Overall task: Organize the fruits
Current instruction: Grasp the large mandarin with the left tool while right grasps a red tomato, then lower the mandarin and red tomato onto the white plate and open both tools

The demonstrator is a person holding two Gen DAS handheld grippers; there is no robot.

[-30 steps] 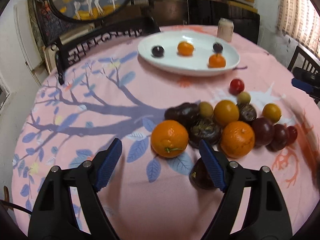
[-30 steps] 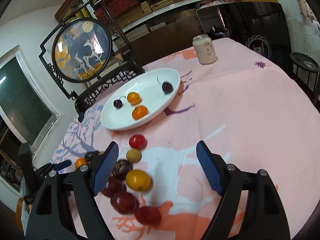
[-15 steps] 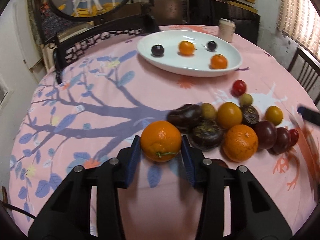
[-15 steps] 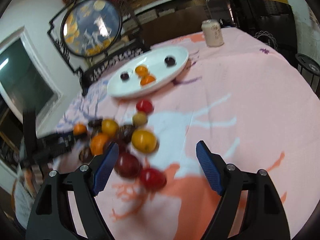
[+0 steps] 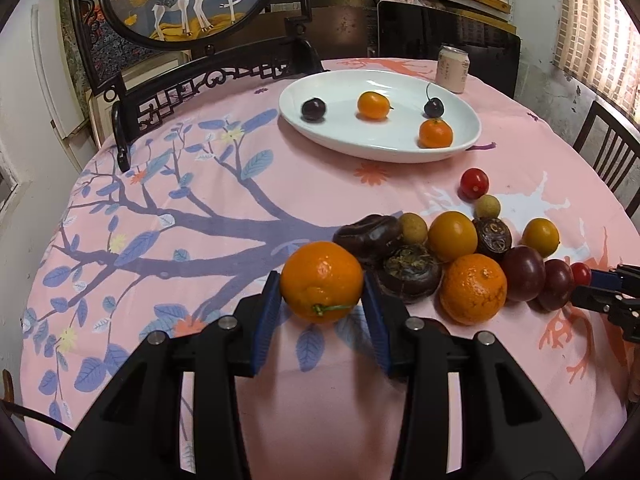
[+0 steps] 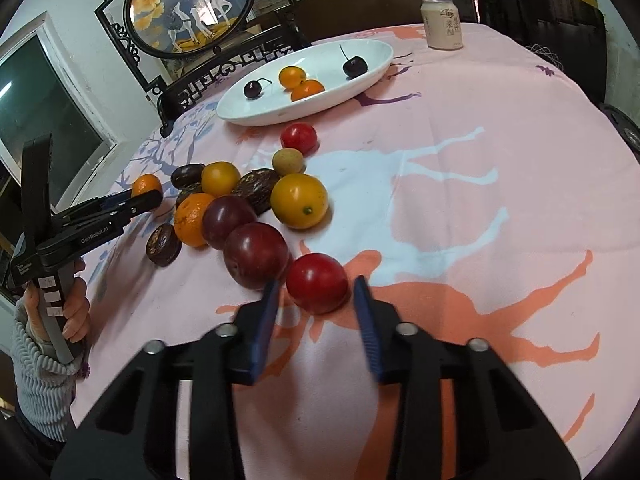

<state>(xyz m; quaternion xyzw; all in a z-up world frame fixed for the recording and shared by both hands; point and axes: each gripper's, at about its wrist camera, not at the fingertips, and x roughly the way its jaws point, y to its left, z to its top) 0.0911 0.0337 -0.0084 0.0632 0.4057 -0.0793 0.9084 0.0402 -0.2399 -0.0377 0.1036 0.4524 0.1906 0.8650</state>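
Left claw [image 5: 322, 308] clamps orange [image 5: 322, 282]; right claw [image 6: 316, 312] straddles red tomato [image 6: 317, 283], apparently not touching.

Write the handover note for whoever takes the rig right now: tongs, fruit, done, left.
Left tongs: shut on the big orange, at the left end of the fruit pile.
Right tongs: straddling the red fruit at the pile's near end, small gaps either side, not yet gripping.
White plate: holds two dark cherries and two small orange fruits.
Done: four fruits plated.
Left: carry the orange over, close on the red fruit, then move the rest of the pile on the pink tablecloth.
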